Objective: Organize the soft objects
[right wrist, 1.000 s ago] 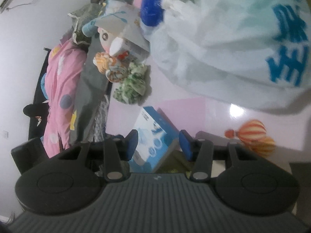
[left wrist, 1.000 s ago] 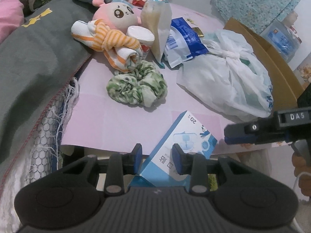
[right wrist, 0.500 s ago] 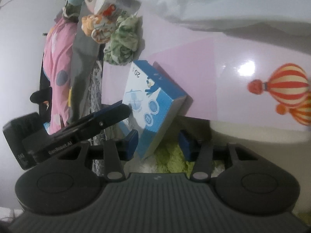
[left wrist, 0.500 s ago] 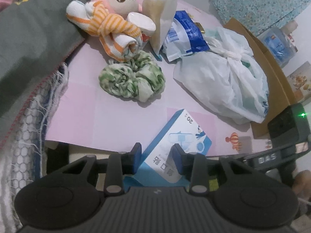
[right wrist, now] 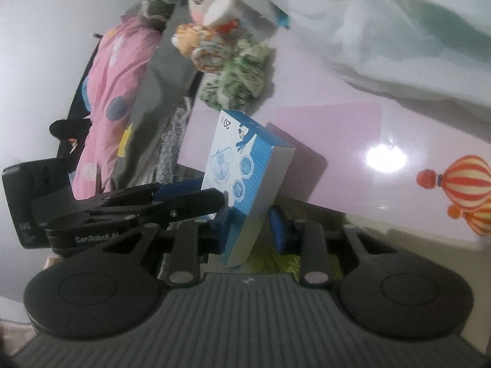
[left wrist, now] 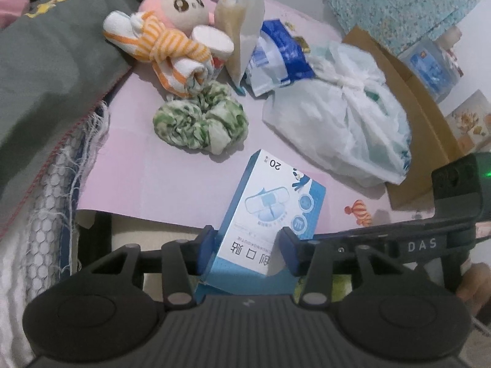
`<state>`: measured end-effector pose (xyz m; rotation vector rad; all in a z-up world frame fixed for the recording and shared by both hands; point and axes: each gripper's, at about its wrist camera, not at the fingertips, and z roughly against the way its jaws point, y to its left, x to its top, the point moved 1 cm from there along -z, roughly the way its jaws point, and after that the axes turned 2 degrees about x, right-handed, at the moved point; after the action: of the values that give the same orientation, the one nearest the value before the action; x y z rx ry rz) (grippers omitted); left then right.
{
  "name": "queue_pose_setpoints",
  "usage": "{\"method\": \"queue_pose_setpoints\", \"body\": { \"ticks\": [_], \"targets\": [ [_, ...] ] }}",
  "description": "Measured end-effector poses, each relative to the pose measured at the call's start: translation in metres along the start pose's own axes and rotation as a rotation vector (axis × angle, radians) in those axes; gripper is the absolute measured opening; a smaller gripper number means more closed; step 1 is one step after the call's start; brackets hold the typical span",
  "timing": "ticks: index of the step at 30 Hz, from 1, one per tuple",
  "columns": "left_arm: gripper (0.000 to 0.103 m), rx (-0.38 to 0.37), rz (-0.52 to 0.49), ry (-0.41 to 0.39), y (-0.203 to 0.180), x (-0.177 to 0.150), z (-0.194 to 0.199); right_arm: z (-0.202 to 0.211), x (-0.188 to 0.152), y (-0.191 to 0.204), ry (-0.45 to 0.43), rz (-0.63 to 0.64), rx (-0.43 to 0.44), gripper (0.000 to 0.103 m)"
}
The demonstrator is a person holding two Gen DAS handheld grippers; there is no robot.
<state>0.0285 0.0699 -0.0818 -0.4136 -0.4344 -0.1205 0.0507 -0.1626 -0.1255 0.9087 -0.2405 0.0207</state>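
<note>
On glossy pink tabletop [left wrist: 172, 184], flat cardboard box [left wrist: 270, 211], ruffled green scrunchie [left wrist: 199, 122], crinkled plastic bag [left wrist: 343, 122]

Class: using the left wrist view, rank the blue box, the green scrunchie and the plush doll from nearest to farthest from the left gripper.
1. Blue box: between the left gripper's fingers.
2. Green scrunchie: mid-table, left of centre.
3. Plush doll: far edge, upper left.
</note>
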Motion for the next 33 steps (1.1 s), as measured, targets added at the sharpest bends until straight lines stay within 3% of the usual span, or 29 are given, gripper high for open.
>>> {"method": "queue_pose_setpoints", "body": {
  "ticks": [7, 12, 18, 26, 33],
  "targets": [
    [0.047, 0.000, -0.043, -0.105, -0.026, 0.018, 0.036, 0.033, 0.012, 0.032, -0.112, 0.128, 0.026, 0.026],
    [0.047, -0.003, -0.138, -0.208, -0.064, 0.055, 0.054, 0.076, 0.035, 0.048, -0.237, 0.184, 0.040, 0.026],
    [0.046, -0.086, -0.284, -0.262, -0.135, 0.116, 0.048, 0.153, 0.063, 0.045, -0.432, 0.194, 0.016, 0.026],
    [0.047, -0.246, -0.367, -0.189, -0.233, 0.198, -0.013, 0.266, 0.116, -0.006, -0.616, 0.098, -0.060, 0.025],
    [0.048, -0.271, -0.363, -0.082, -0.292, 0.248, -0.095, 0.320, 0.181, -0.084, -0.614, -0.052, -0.121, 0.025]
  ]
}}
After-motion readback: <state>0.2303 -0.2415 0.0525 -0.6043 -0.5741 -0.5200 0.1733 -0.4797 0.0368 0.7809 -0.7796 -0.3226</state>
